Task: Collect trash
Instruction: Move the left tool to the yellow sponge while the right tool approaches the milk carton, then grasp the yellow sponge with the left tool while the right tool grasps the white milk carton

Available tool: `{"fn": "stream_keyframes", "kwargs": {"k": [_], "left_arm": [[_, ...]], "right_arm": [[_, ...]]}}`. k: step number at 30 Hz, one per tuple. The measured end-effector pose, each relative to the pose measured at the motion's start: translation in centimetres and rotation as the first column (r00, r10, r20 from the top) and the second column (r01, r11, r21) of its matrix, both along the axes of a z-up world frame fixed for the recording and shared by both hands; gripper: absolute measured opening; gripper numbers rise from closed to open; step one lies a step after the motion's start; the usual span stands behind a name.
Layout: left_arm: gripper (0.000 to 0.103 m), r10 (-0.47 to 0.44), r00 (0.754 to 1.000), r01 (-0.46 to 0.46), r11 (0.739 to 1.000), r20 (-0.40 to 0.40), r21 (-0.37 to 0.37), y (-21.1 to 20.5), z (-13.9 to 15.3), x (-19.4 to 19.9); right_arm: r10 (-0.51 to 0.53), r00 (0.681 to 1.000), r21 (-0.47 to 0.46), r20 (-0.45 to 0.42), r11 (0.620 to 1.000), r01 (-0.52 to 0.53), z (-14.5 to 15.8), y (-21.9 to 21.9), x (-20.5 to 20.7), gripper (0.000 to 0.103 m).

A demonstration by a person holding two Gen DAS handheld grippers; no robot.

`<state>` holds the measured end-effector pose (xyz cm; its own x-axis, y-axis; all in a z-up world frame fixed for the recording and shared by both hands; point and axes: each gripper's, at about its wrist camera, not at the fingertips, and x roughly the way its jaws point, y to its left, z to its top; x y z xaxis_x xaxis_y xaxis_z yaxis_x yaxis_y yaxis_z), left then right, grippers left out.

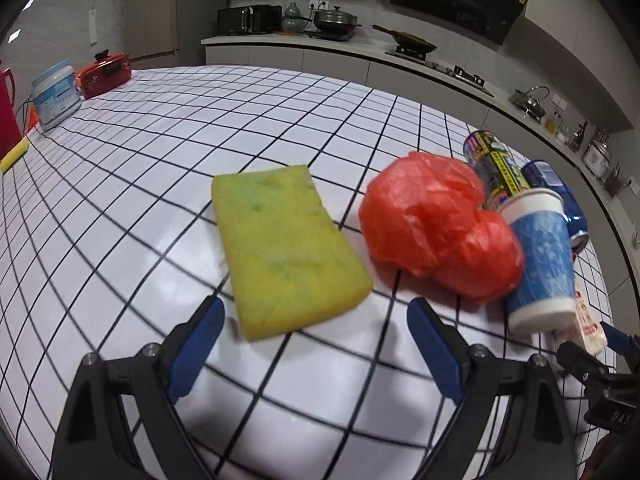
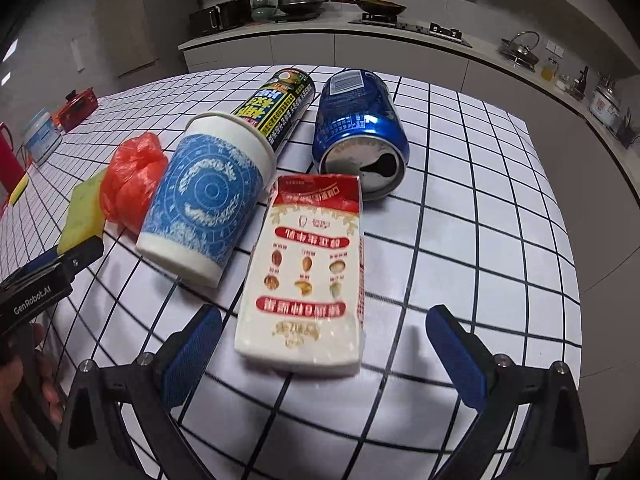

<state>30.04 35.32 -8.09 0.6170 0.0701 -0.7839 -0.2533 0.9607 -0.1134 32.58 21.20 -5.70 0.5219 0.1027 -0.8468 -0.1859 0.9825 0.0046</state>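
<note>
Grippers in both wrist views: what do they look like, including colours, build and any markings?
Both the left gripper and right gripper have matte black angular frames with silver screws and blue fingers. Seen from the right wrist view, the left gripper's body carries white "GenRobot.AI" lettering. No cables show. A bare hand grips it; no sleeve is visible.
</note>
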Motion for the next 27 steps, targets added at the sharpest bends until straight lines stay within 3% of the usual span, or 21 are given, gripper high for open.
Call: {"fn": "stream_keyframes", "kwargs": {"k": [6,12,16,19,21,22,24,27], "left_arm": [[0.093,0.005,1.000,-0.005,1.000,-0.027,0.018,1.4,-0.2,0.4],[0.091,0.032,0.999,-0.032,0.999,0.003,-0.012,4.6,0.3,-2.2],[0.091,0.007,1.000,-0.007,1.000,0.006,-0.017,4.8,0.4,-0.7],[0.091,-0.027,1.000,0.027,1.000,-0.016,-0.001,4.3,0.0,0.6],[0.091,-0.042,0.999,0.043,0.999,-0.028,0.019,4.1,-0.2,1.3],[0.089,-0.049,0.998,0.050,0.999,-0.028,0.022,4.1,-0.1,1.5],[0.062,-0.071,0.997,0.072,0.997,-0.017,0.043,4.0,0.1,1.5],[0.057,-0.096,0.995,0.096,0.995,-0.002,0.028,4.0,0.3,1.1]], "right_arm": [[-0.044,0.999,0.001,0.003,0.999,0.044,0.0,-0.6,0.8,0.103],[-0.060,0.998,0.016,0.021,0.998,0.060,0.6,-0.9,0.7,0.103],[-0.046,0.999,0.013,0.009,0.999,0.046,0.2,-0.3,1.7,0.102],[-0.036,0.999,0.013,-0.009,0.999,0.036,-0.3,0.1,2.4,0.095],[-0.029,0.999,0.003,-0.025,1.000,0.029,-0.8,0.3,2.7,0.083],[-0.024,1.000,-0.006,-0.019,1.000,0.024,-0.8,0.5,2.7,0.078],[-0.021,1.000,-0.004,-0.007,1.000,0.021,-0.5,0.6,2.5,0.062],[-0.021,1.000,0.006,-0.009,1.000,0.021,-0.4,0.5,2.4,0.060]]}}
